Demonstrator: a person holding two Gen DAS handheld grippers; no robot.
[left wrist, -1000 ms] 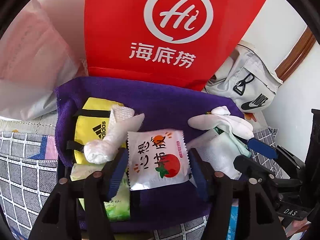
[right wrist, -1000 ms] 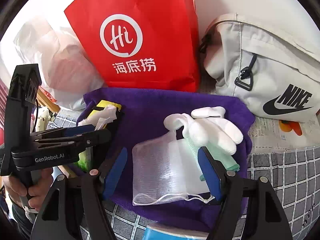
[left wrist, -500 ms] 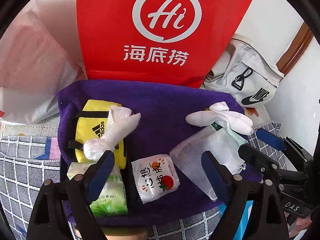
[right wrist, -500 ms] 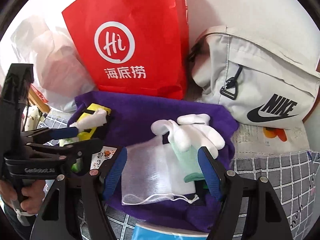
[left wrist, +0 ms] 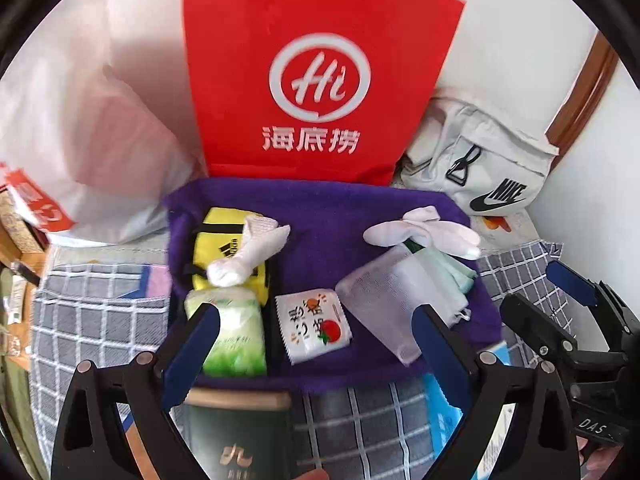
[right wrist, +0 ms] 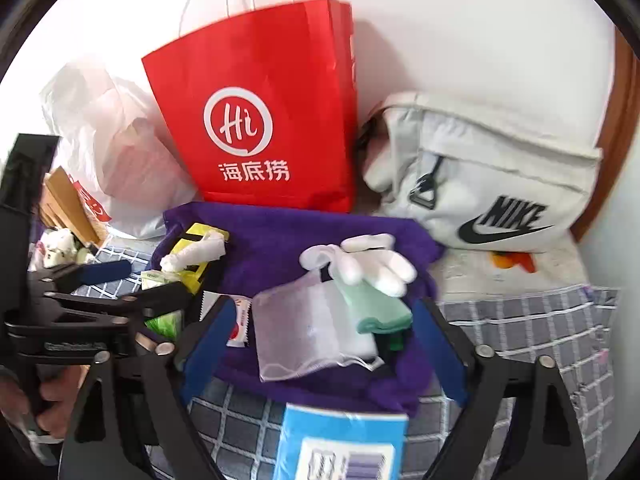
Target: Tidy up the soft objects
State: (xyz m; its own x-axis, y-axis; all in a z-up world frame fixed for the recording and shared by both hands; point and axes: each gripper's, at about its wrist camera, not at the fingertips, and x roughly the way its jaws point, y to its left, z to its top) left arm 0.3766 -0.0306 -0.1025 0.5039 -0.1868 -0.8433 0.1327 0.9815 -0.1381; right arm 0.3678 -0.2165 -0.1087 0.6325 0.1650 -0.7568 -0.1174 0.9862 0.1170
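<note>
Both the left gripper (left wrist: 316, 332) and the right gripper (right wrist: 322, 340) hang with their fingers spread wide and nothing between them. On the purple towel (left wrist: 332, 216) lie a snack packet (left wrist: 314, 330), a tissue pack (left wrist: 234, 332), a yellow pouch (left wrist: 218, 240), a mesh bag (right wrist: 304, 328) and white gloves (right wrist: 372, 260), in front of the red paper bag (left wrist: 316, 72).

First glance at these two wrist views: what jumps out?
The red bag with its white Hi logo, standing upright behind the purple towel. On the towel, a yellow pouch at left with a white sock lying on it, and white gloves at right. A pale Nike bag sits right of the red bag.
</note>
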